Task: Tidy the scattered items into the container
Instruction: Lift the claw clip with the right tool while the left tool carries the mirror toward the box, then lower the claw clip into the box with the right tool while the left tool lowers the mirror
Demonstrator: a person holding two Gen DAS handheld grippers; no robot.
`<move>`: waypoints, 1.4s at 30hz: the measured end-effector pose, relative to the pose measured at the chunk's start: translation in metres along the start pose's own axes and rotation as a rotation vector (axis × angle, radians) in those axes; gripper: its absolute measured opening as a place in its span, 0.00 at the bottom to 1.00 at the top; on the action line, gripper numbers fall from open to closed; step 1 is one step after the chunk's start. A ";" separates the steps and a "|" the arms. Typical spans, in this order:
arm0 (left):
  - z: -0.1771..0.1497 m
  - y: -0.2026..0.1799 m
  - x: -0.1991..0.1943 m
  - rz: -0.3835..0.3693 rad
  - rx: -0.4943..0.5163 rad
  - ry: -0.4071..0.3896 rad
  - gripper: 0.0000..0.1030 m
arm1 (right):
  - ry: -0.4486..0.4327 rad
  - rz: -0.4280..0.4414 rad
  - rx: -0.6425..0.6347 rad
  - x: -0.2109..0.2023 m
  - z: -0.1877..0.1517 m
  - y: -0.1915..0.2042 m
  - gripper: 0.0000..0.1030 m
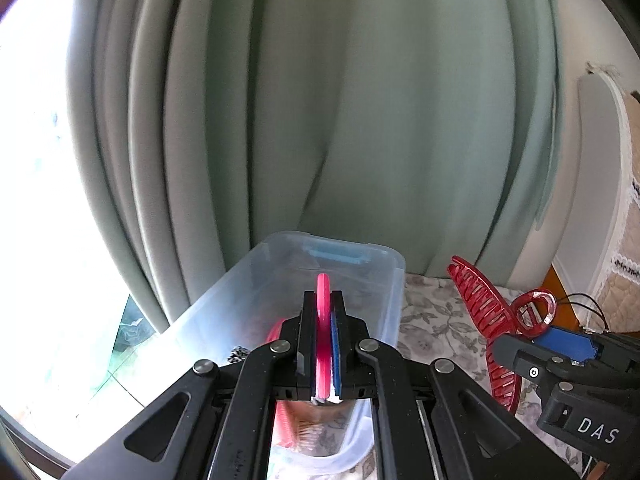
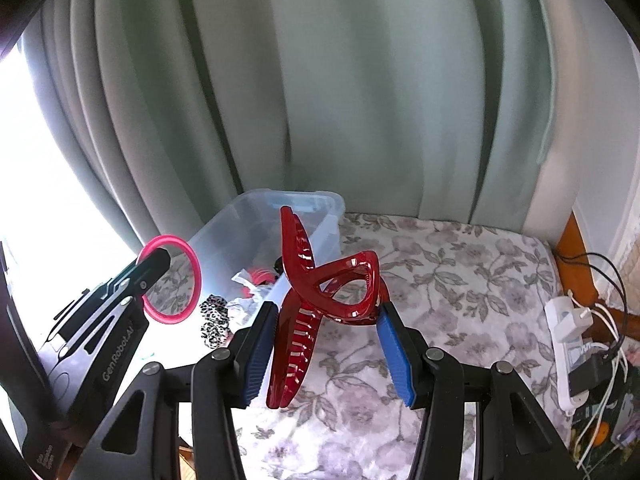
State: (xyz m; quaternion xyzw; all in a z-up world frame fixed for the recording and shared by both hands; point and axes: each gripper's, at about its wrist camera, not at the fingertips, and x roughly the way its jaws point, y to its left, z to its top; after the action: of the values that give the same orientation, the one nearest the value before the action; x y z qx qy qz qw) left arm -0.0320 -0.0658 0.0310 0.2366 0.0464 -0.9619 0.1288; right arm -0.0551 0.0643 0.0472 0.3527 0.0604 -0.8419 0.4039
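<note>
Translucent red hair claw (image 2: 320, 300), toothed and looped, hangs pinched in the right tool (image 2: 326, 320) above the floral bed (image 2: 460, 280). Left tool (image 1: 323, 316) clamps a pink ring (image 1: 323, 300) over the clear container (image 1: 372, 280) beside green curtains (image 1: 320, 100).

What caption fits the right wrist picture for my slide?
Right tongs grip a big red hair claw while left tongs carry a pink ring toward the clear box.
</note>
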 end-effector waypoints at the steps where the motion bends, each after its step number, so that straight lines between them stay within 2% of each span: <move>1: 0.000 0.004 0.000 0.003 -0.007 0.000 0.05 | 0.000 0.002 -0.007 0.000 0.001 0.004 0.53; 9: -0.001 0.034 0.001 0.031 -0.060 0.007 0.05 | 0.013 0.018 -0.061 0.009 0.006 0.036 0.53; 24: -0.006 0.079 0.032 0.078 -0.135 0.038 0.05 | 0.056 0.049 -0.135 0.041 0.015 0.076 0.53; 42: -0.022 0.093 0.076 0.107 -0.164 0.119 0.05 | 0.149 0.075 -0.170 0.098 0.014 0.093 0.53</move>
State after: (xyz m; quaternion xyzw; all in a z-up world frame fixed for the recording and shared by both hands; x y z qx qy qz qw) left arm -0.0619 -0.1694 -0.0266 0.2838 0.1199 -0.9310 0.1957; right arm -0.0373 -0.0652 0.0116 0.3808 0.1479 -0.7895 0.4580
